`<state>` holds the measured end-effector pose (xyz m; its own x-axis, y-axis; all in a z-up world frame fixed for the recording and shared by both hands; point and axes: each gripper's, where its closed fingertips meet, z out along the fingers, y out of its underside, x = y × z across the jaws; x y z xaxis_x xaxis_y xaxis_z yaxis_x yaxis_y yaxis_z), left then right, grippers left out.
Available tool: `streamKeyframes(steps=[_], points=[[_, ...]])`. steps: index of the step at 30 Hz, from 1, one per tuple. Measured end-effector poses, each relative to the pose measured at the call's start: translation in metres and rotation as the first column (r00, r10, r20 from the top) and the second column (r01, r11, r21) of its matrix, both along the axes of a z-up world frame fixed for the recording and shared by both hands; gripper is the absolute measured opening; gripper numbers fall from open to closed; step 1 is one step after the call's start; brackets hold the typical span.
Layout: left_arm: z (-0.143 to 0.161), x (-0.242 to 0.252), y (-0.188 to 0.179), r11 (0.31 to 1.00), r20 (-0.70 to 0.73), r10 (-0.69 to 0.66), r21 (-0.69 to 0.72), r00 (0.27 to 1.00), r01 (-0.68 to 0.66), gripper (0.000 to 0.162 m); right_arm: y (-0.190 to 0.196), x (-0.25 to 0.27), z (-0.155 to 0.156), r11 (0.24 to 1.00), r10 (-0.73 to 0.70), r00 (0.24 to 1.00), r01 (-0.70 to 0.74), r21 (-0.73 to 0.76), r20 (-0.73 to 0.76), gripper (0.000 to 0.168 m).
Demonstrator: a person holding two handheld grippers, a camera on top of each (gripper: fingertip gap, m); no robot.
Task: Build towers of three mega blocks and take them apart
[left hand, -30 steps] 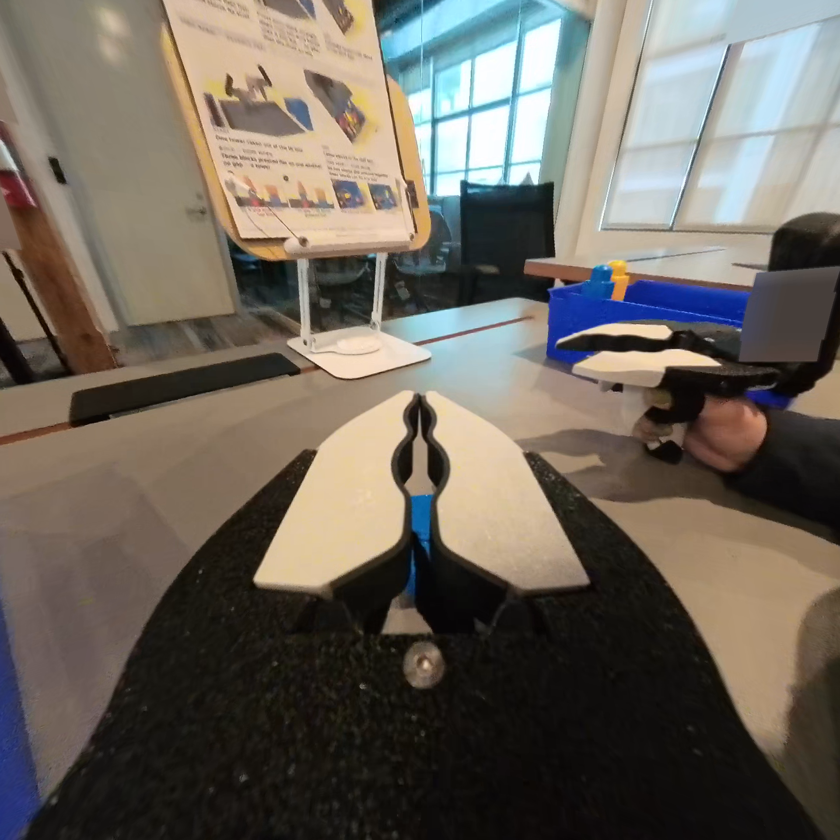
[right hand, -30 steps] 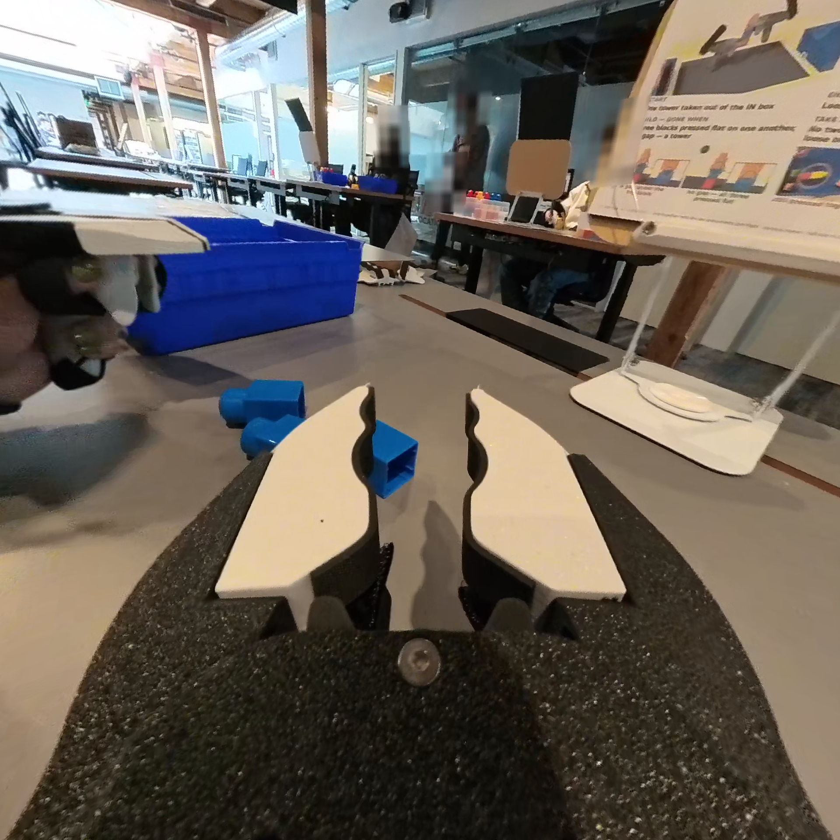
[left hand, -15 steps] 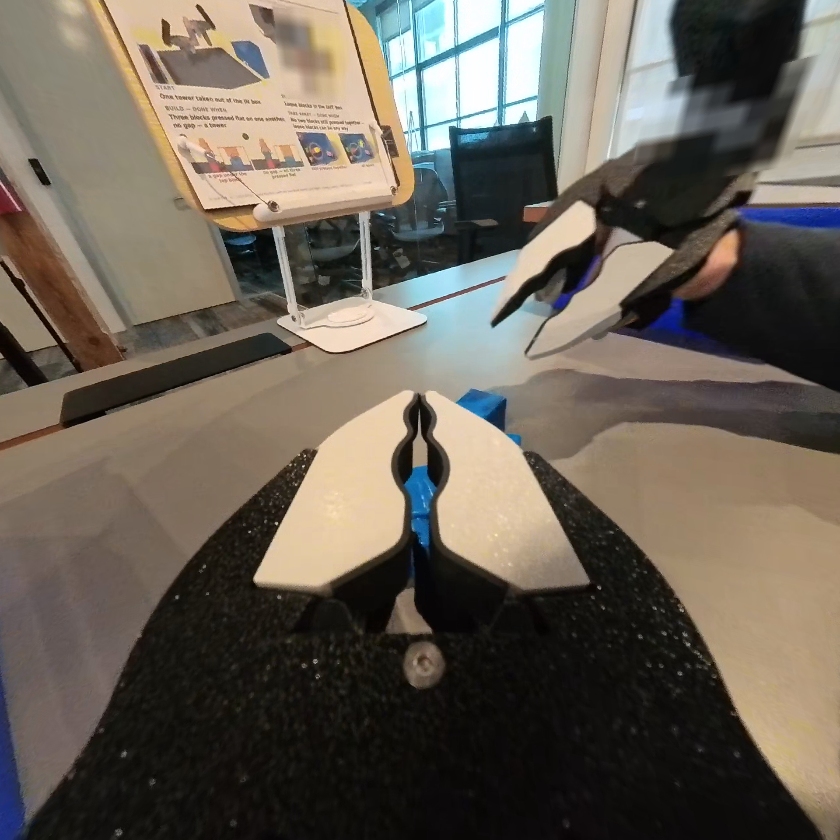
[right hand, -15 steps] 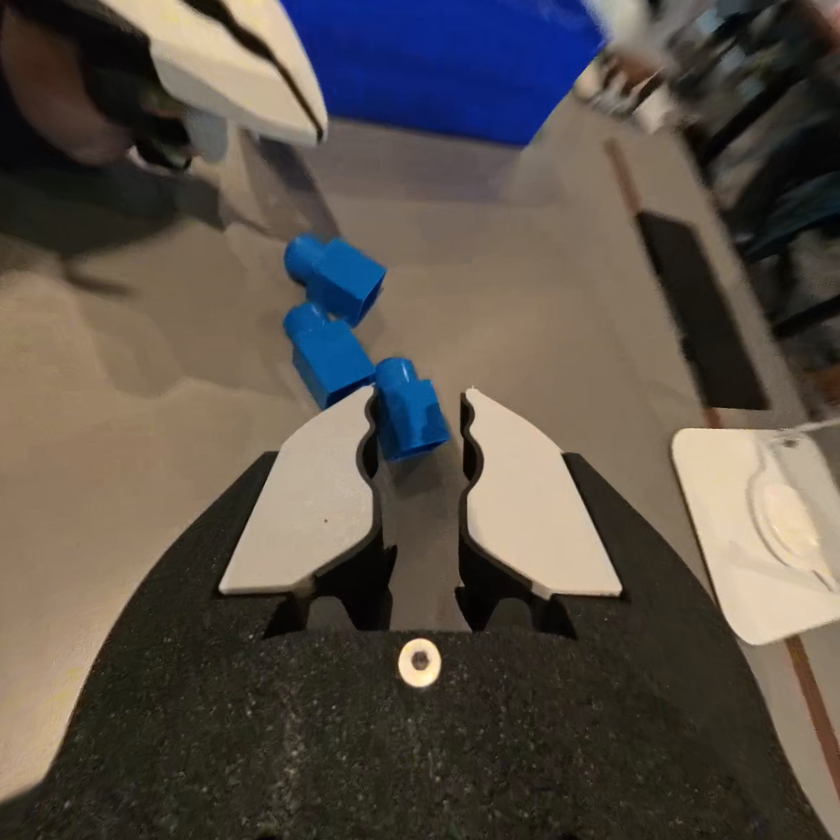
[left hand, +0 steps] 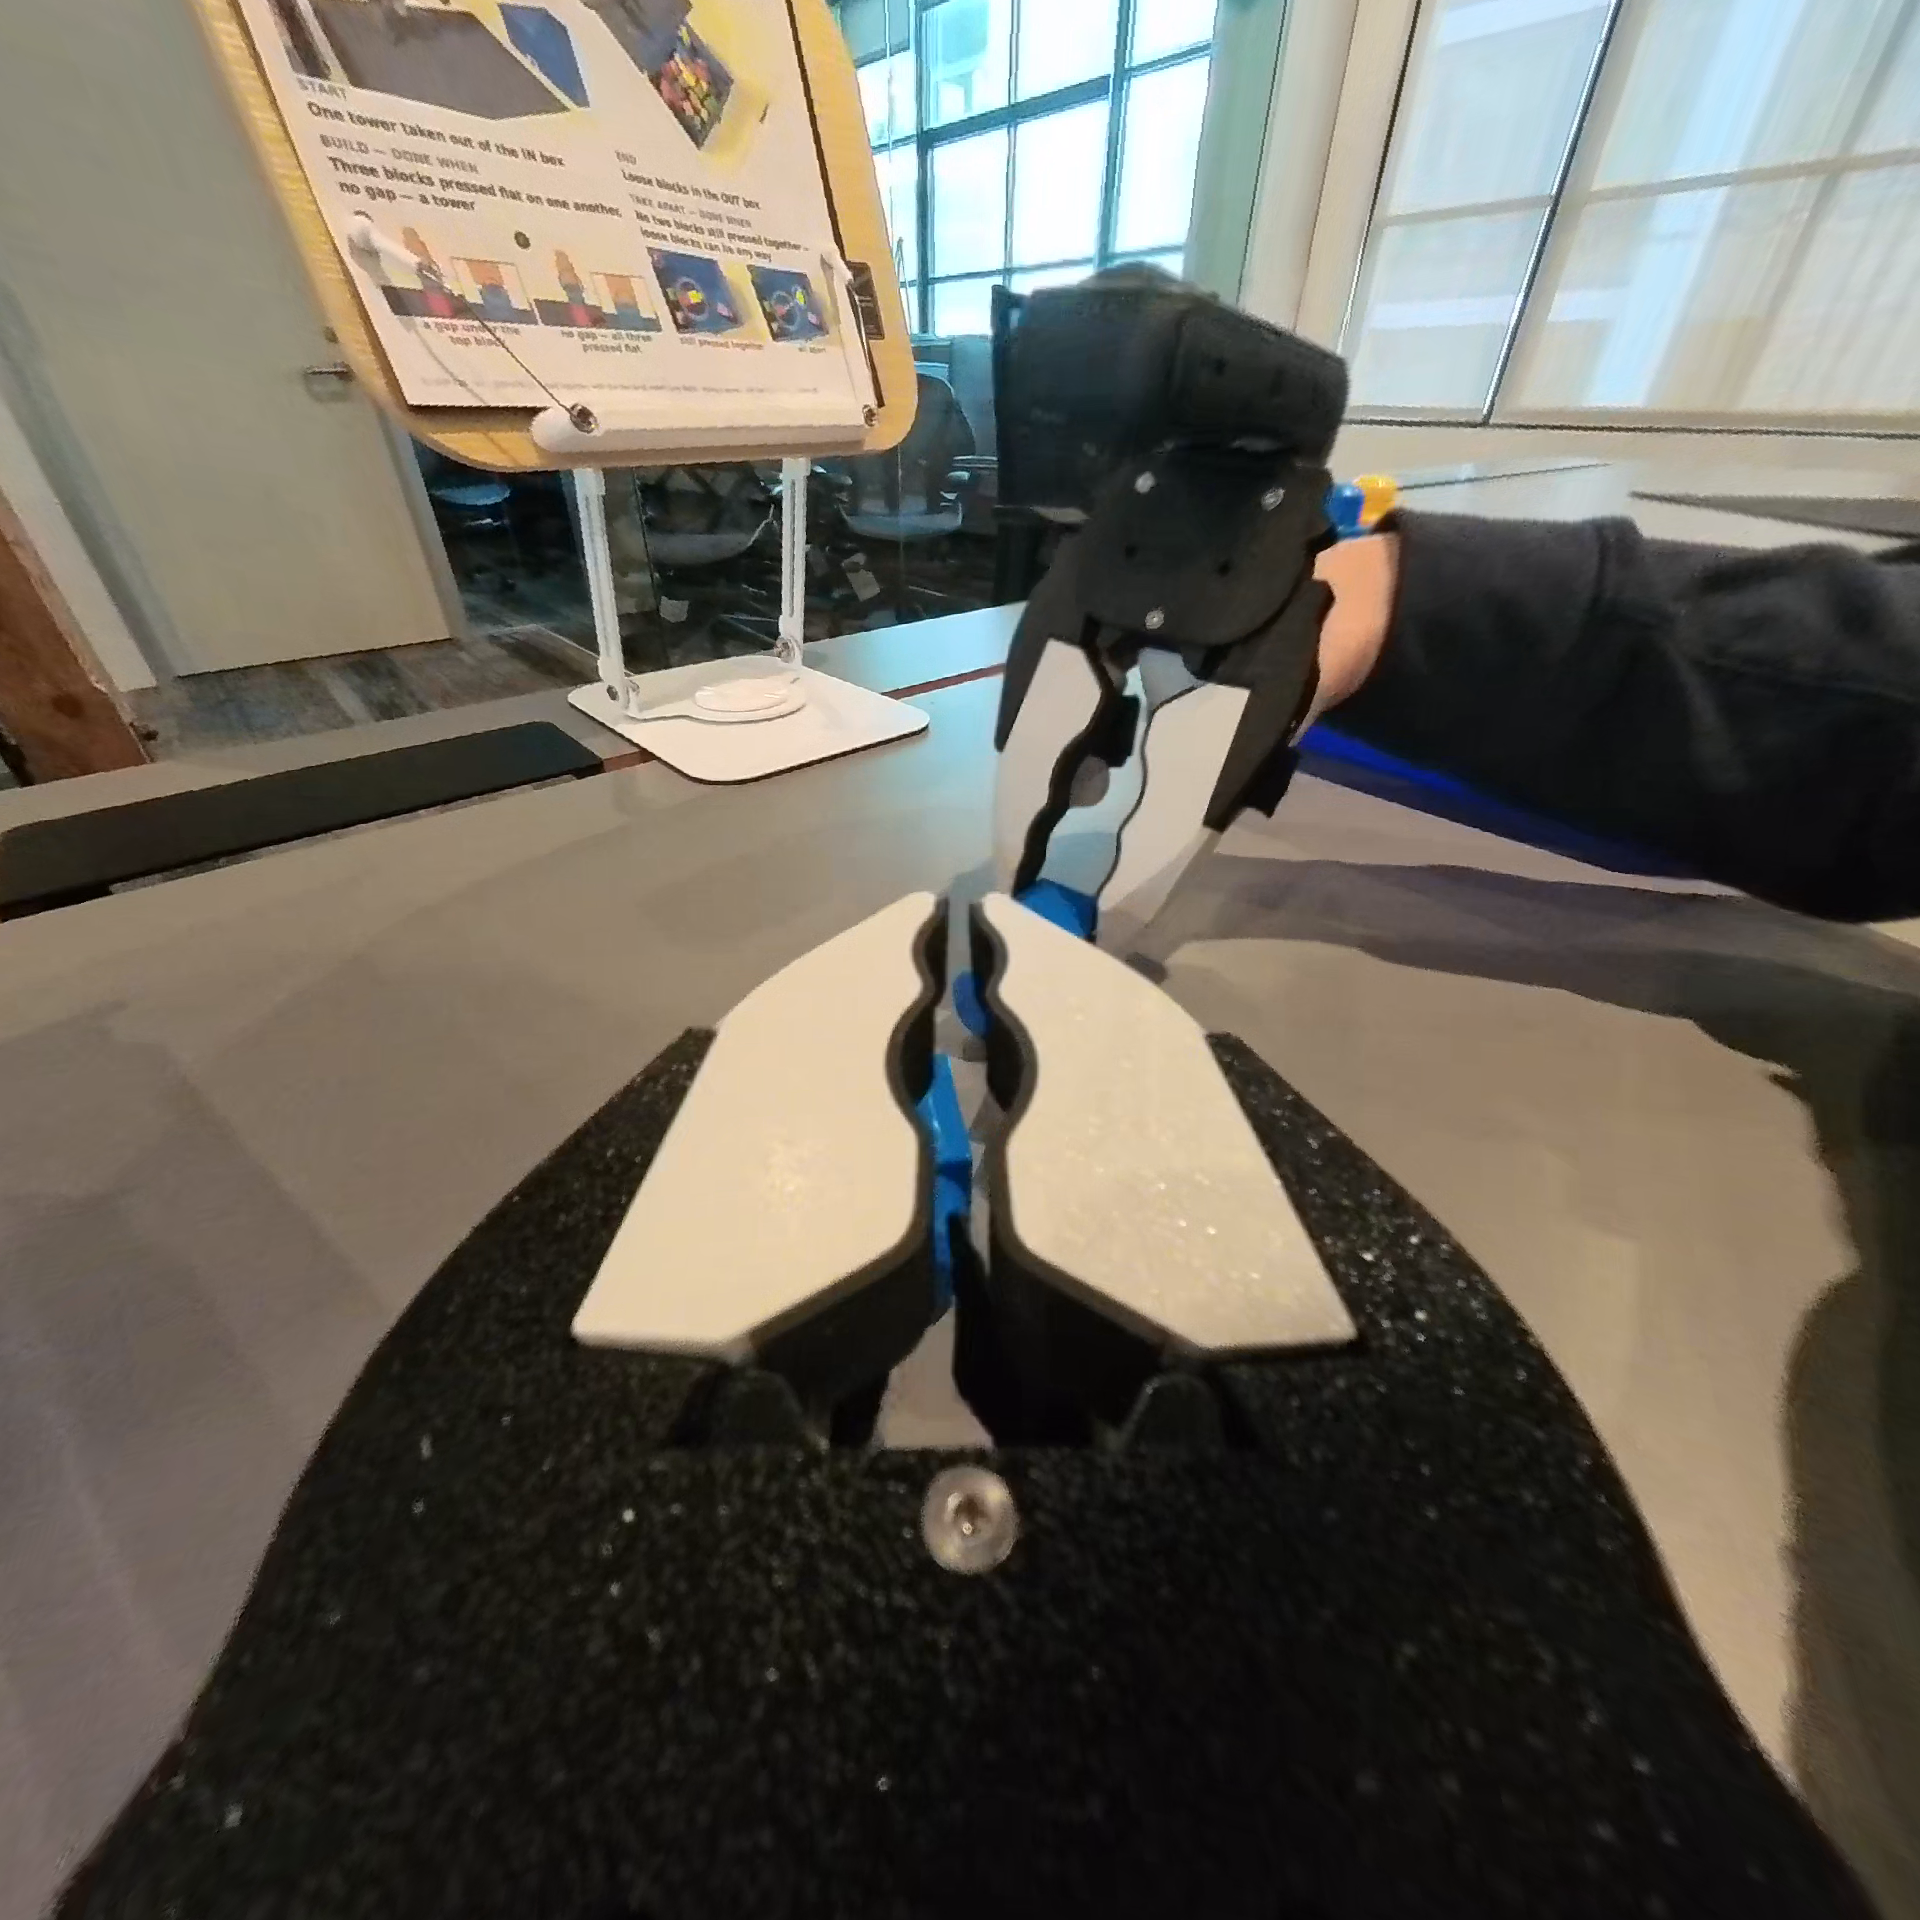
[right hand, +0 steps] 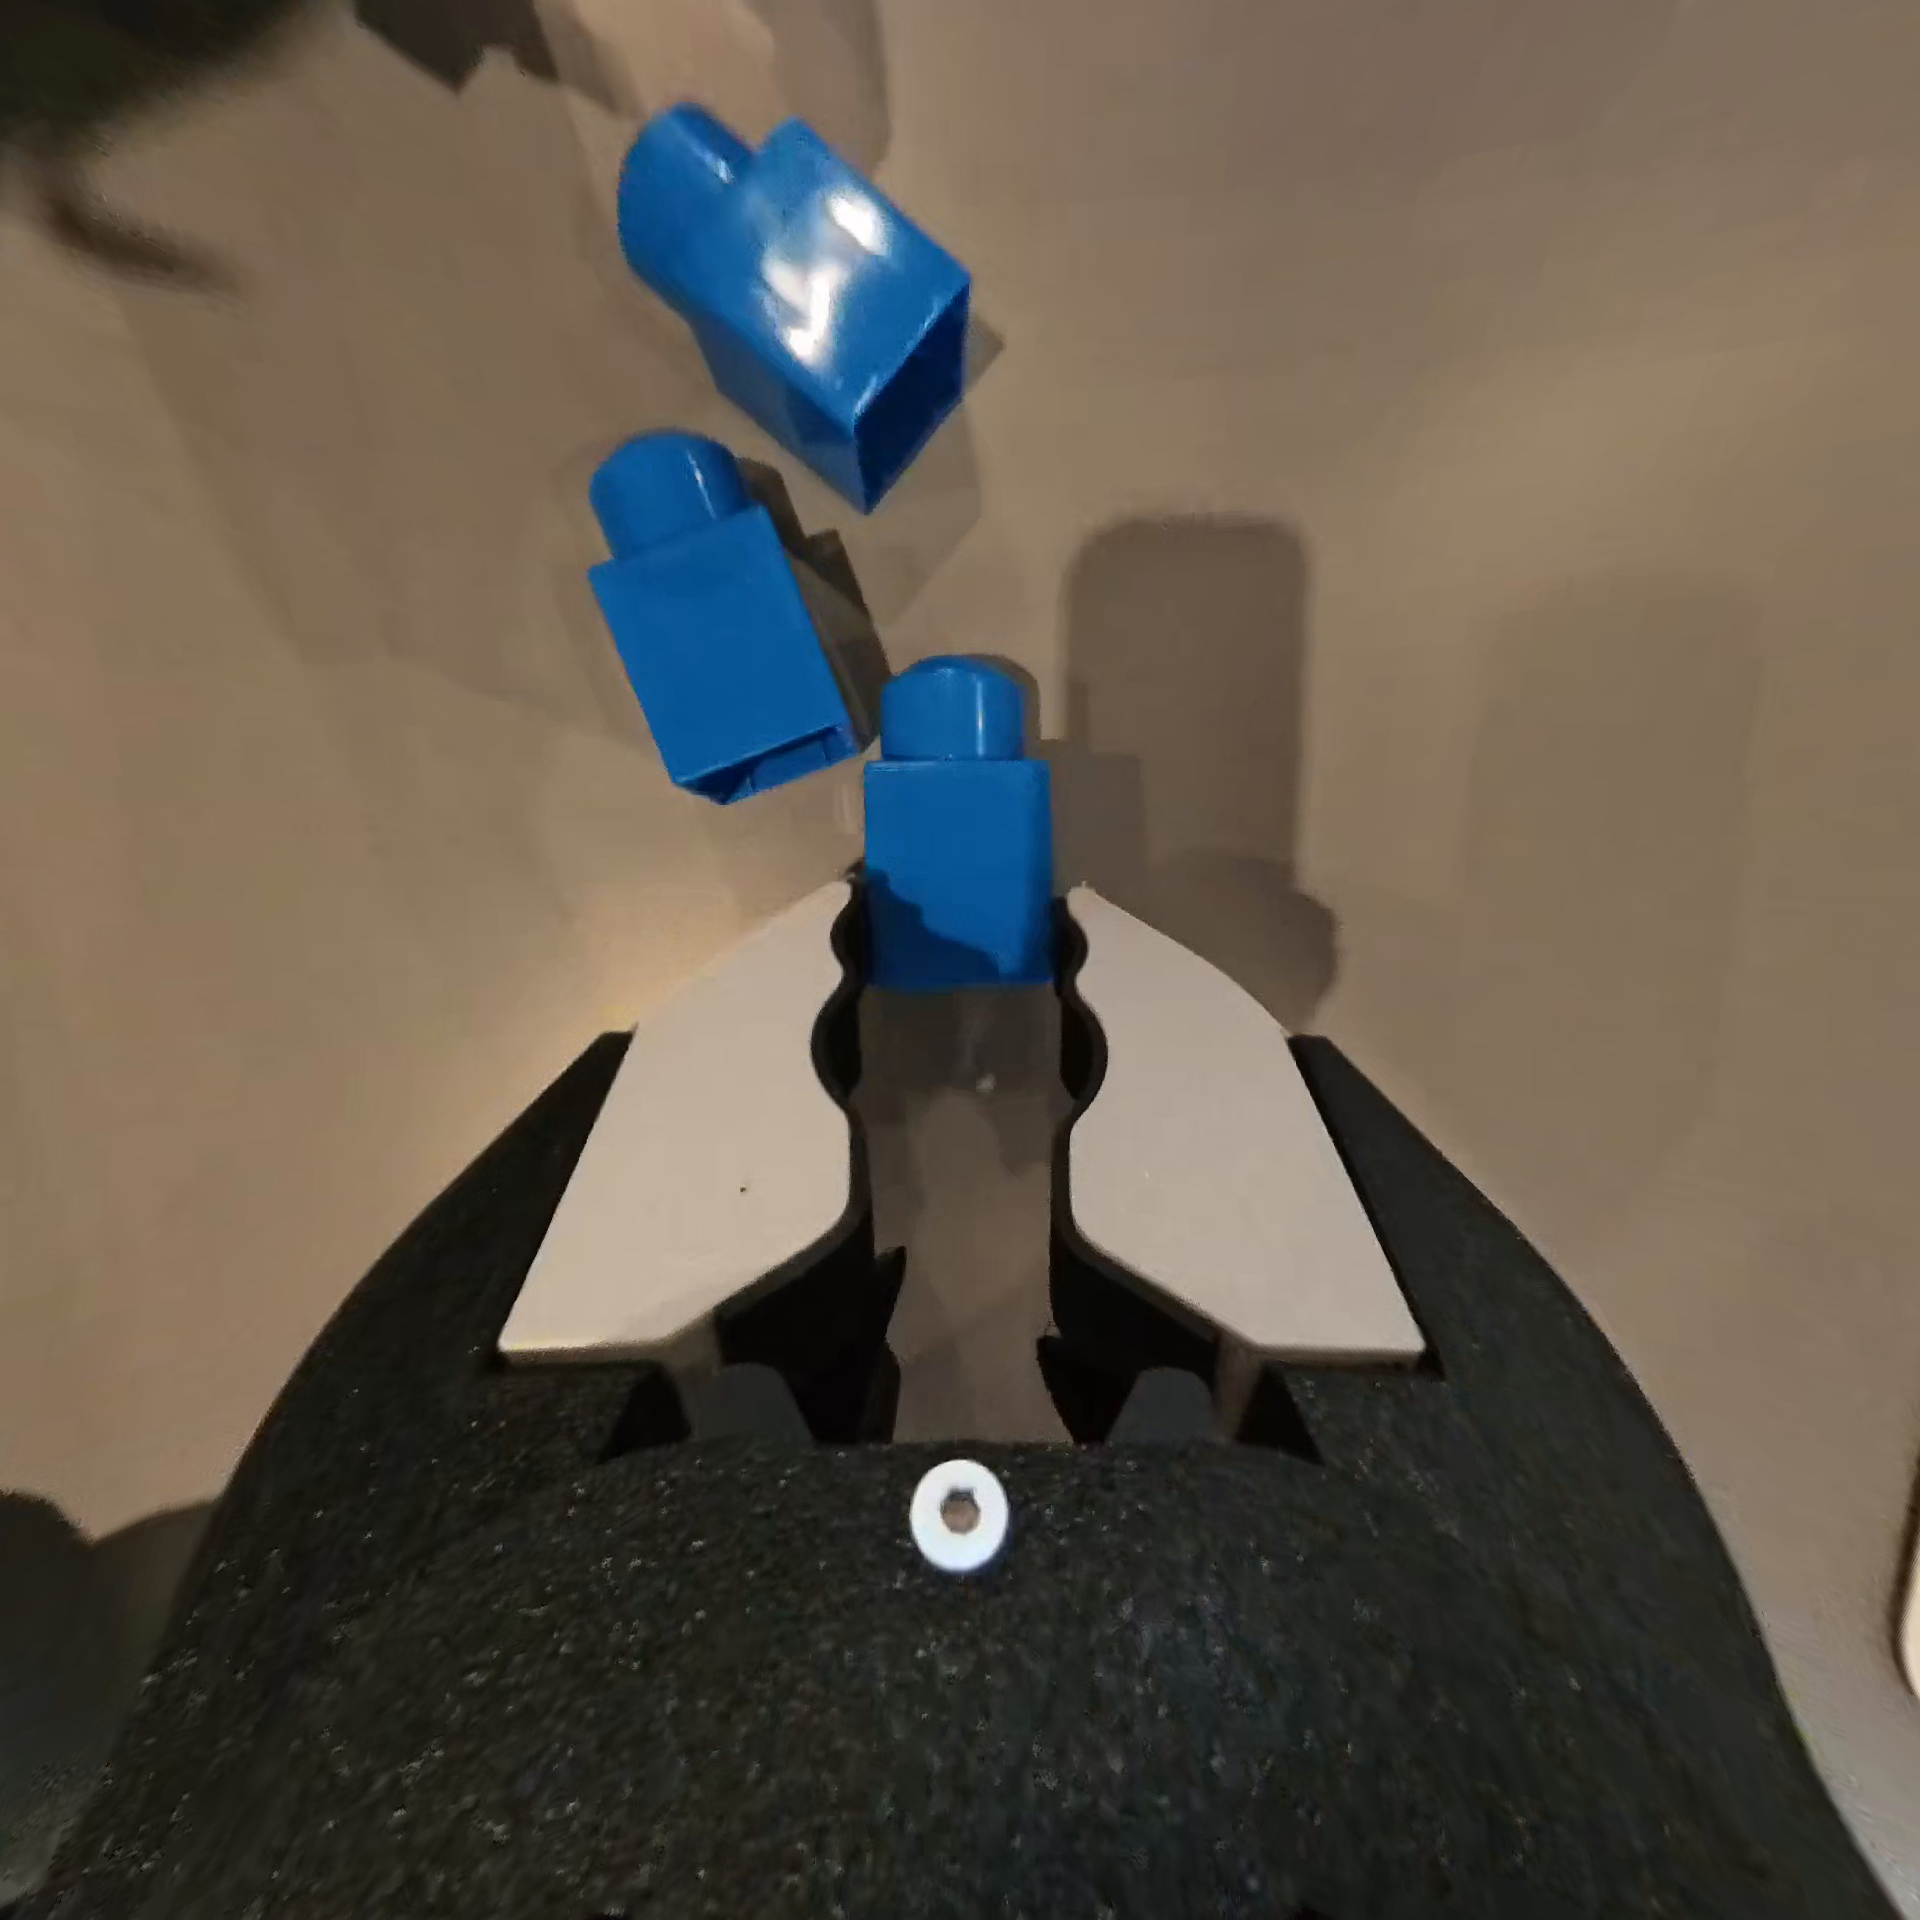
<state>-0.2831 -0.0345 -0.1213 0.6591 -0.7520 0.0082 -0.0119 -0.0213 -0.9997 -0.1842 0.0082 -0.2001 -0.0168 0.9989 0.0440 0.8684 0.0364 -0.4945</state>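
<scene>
Three blue mega blocks lie loose on their sides on the grey table (right hand: 1455,520). In the right wrist view my right gripper (right hand: 961,902) points down at them, and its fingertips (right hand: 821,935) press both sides of the nearest blue block (right hand: 956,862), stud pointing away. The other two blocks (right hand: 717,644) (right hand: 810,301) lie just beyond it, apart. In the left wrist view my left gripper (left hand: 961,906) is shut and empty, low over the table. Blue shows through its gap (left hand: 951,1143). The right gripper (left hand: 1081,914) stands just ahead of it, tips on a blue block (left hand: 1055,902).
An instruction board (left hand: 582,208) on a white stand (left hand: 758,717) stands at the table's far side, with a black strip (left hand: 291,790) to its left. A blue bin (left hand: 1382,753) sits behind the person's dark sleeve (left hand: 1662,707) at the right.
My right gripper has swung up over the blocks, tipped to point down, and closed from open onto the nearest blue block. My left gripper stays shut and has shifted a little.
</scene>
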Motion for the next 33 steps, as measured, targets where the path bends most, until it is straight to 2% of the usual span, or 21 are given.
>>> streamKeyframes(steps=[2, 4, 8, 11, 13, 15, 19, 22, 26, 27, 28, 30, 33], points=[[0.001, -0.001, 0.0, 1.0, 0.013, 0.002, -0.006, 1.0, -0.002, 0.011, 0.002, -0.005, 0.017, 0.999, -0.046, 0.989, 0.049, 0.018, -0.144, 0.034], [0.004, -0.002, 0.001, 1.0, 0.044, -0.004, -0.024, 0.999, 0.005, 0.025, -0.001, -0.013, 0.046, 0.996, -0.089, 0.928, 0.094, -0.004, -0.361, 0.034], [0.018, 0.013, -0.009, 0.989, 0.151, -0.127, -0.055, 0.98, 0.137, 0.044, -0.025, -0.024, 0.106, 0.993, -0.121, 0.664, 0.078, -0.092, -0.738, 0.033], [0.026, 0.033, -0.016, 0.965, 0.209, -0.232, -0.075, 0.95, 0.252, 0.053, -0.047, -0.03, 0.127, 0.987, -0.134, 0.492, -0.008, -0.158, -0.86, 0.034], [0.029, 0.046, -0.022, 0.945, 0.231, -0.292, -0.077, 0.928, 0.317, 0.057, -0.059, -0.036, 0.131, 0.981, -0.136, 0.438, -0.068, -0.183, -0.889, 0.034], [0.035, 0.055, -0.028, 0.926, 0.271, -0.343, -0.064, 0.899, 0.373, 0.059, -0.069, -0.04, 0.13, 0.975, -0.129, 0.415, -0.114, -0.192, -0.901, 0.033], [0.044, 0.059, -0.033, 0.908, 0.307, -0.386, -0.041, 0.87, 0.417, 0.057, -0.08, -0.045, 0.126, 0.972, -0.09, 0.404, -0.165, -0.17, -0.91, 0.033], [0.046, 0.061, -0.038, 0.891, 0.308, -0.425, -0.024, 0.851, 0.453, 0.043, -0.084, -0.048, 0.125, 0.97, -0.069, 0.405, -0.187, -0.156, -0.912, 0.033], [0.049, 0.058, -0.041, 0.884, 0.31, -0.439, -0.016, 0.843, 0.466, 0.037, -0.084, -0.049, 0.127, 0.975, -0.042, 0.4, -0.182, -0.124, -0.915, 0.033], [0.049, 0.054, -0.039, 0.897, 0.292, -0.418, -0.015, 0.86, 0.442, 0.037, -0.078, -0.047, 0.127, 0.986, -0.027, 0.415, -0.138, -0.092, -0.91, 0.039], [0.049, 0.046, -0.035, 0.917, 0.272, -0.379, -0.017, 0.884, 0.398, 0.036, -0.067, -0.042, 0.127, 0.994, -0.038, 0.43, -0.078, -0.079, -0.902, 0.052], [0.046, 0.024, -0.024, 0.95, 0.215, -0.287, -0.058, 0.934, 0.306, 0.036, -0.056, -0.036, 0.117, 0.996, -0.042, 0.54, -0.047, -0.08, -0.841, 0.058], [0.031, -0.006, -0.014, 0.975, 0.048, -0.176, -0.132, 0.983, 0.181, 0.035, -0.053, -0.044, 0.074, 0.997, 0.015, 0.816, -0.057, -0.055, -0.577, 0.065]])
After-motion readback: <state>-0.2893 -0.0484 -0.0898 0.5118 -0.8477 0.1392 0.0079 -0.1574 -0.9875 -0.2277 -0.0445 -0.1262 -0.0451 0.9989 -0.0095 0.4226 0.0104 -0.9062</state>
